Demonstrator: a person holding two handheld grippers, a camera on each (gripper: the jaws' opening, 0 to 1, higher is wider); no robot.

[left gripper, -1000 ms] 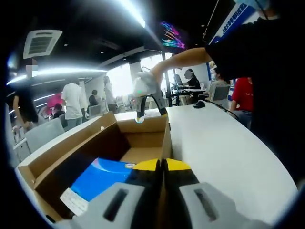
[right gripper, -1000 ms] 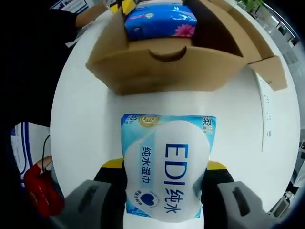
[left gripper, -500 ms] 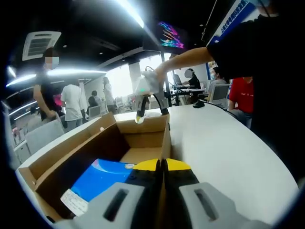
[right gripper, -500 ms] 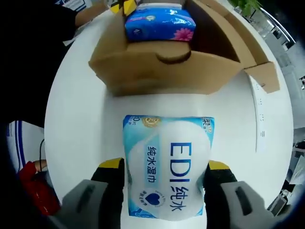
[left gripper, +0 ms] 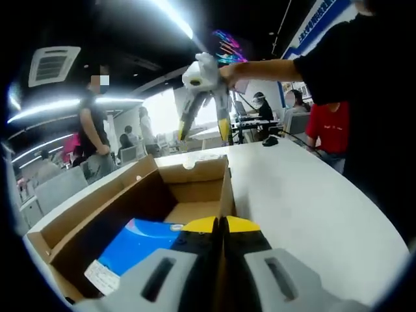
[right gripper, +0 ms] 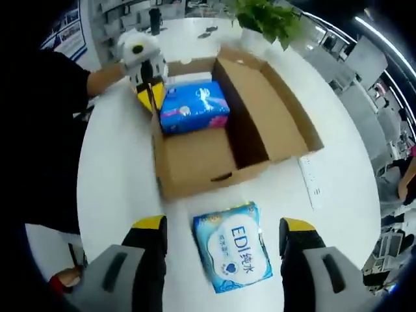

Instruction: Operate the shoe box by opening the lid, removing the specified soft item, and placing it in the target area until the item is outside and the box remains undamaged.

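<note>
The open cardboard shoe box (right gripper: 208,182) stands on the white table (right gripper: 117,175). A blue soft pack (right gripper: 194,107) lies inside it at one end. A light-blue wet-wipes pack (right gripper: 237,253) lies flat on the table just outside the box's short wall. My right gripper (right gripper: 221,227) hangs open high above that pack, holding nothing. The left gripper view has it (left gripper: 205,133) raised above the box's far end, jaws apart. My left gripper (left gripper: 221,224) is shut on the box's side wall (left gripper: 227,188), beside the blue pack (left gripper: 140,240); from above it (right gripper: 148,97) sits at the box's corner.
A white power strip (right gripper: 311,182) lies on the table beside the box, and a potted plant (right gripper: 263,19) stands beyond it. A person in dark clothes stands close on the table's side. Several people (left gripper: 94,133) and office chairs are in the background.
My right gripper has let go of the wet-wipes pack and risen well above the table; the pack now lies outside the box. My left gripper has stayed shut on the box wall.
</note>
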